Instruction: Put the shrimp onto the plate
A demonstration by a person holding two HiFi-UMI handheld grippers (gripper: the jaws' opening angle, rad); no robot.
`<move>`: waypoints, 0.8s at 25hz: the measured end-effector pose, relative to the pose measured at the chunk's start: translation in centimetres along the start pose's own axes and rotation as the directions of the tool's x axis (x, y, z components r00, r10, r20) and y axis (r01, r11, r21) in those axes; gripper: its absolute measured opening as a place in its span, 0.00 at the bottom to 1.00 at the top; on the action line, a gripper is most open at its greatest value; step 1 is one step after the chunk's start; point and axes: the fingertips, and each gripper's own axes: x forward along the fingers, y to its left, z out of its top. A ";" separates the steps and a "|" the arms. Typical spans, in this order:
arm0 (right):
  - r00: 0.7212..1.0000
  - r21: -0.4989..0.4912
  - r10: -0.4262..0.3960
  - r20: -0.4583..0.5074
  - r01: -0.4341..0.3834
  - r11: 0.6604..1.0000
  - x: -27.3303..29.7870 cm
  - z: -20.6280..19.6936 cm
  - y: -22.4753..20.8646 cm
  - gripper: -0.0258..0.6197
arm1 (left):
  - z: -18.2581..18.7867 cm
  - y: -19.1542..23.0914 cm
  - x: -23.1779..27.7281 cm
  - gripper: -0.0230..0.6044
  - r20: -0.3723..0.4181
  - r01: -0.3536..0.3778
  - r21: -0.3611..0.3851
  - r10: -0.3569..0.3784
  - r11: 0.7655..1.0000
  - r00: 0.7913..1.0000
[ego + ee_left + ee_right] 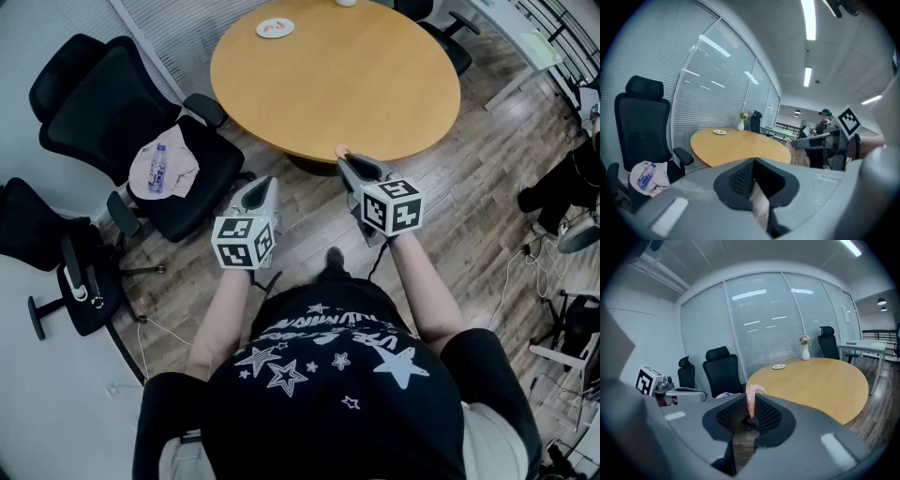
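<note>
A pale pink shrimp (pixel 753 393) stands up between the ribbed pads of my right gripper (pixel 751 399), which is shut on it. In the head view that gripper (pixel 349 161) hovers at the near edge of the round wooden table (pixel 347 75), with the shrimp (pixel 342 151) poking out of its tip. A small white plate (pixel 286 22) lies at the table's far left side, also small in the right gripper view (pixel 783 365) and the left gripper view (pixel 723 132). My left gripper (pixel 265 181) hangs over the floor short of the table; its jaws (pixel 753 161) meet with nothing between them.
A black office chair (pixel 112 103) left of the table carries a cloth and a water bottle (pixel 159 167). Another chair (pixel 66 272) stands nearer left, one more (pixel 450 37) behind the table. A white vase (pixel 806 351) stands at the far edge. A person (pixel 825 123) stands at the right.
</note>
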 end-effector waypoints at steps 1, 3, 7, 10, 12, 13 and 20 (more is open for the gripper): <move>1.000 -0.001 0.000 -0.001 0.000 1.000 0.0 -0.1 0.3 0.13 | -0.1 0.2 -0.2 0.04 0.001 -0.001 -0.001 0.001 1.000 1.000; 1.000 -0.003 0.000 -0.003 0.000 1.000 0.1 -0.3 0.8 0.13 | -0.3 0.5 -0.7 0.04 0.001 0.000 -0.004 0.000 1.000 1.000; 1.000 -0.006 0.003 -0.008 -0.003 1.000 0.1 -0.9 1.7 0.13 | -1.0 0.6 -1.7 0.04 -0.002 0.014 -0.004 -0.014 1.000 1.000; 1.000 -0.007 0.003 -0.011 -0.003 1.000 0.0 -1.2 2.2 0.13 | -1.3 0.6 -2.5 0.04 -0.002 0.015 -0.002 -0.015 1.000 1.000; 1.000 -0.008 0.005 -0.015 -0.005 1.000 0.1 -1.5 2.8 0.13 | -1.8 1.0 -3.2 0.04 -0.003 0.008 -0.008 -0.008 1.000 1.000; 1.000 -0.008 0.006 -0.017 -0.006 1.000 0.2 -1.7 3.2 0.13 | -2.2 1.2 -3.6 0.04 -0.005 0.003 -0.013 -0.003 1.000 1.000; 1.000 -0.010 -0.006 -0.018 0.006 1.000 0.0 -2.8 5.0 0.13 | -4.0 3.1 -6.0 0.04 -0.018 -0.024 -0.038 0.023 0.999 1.000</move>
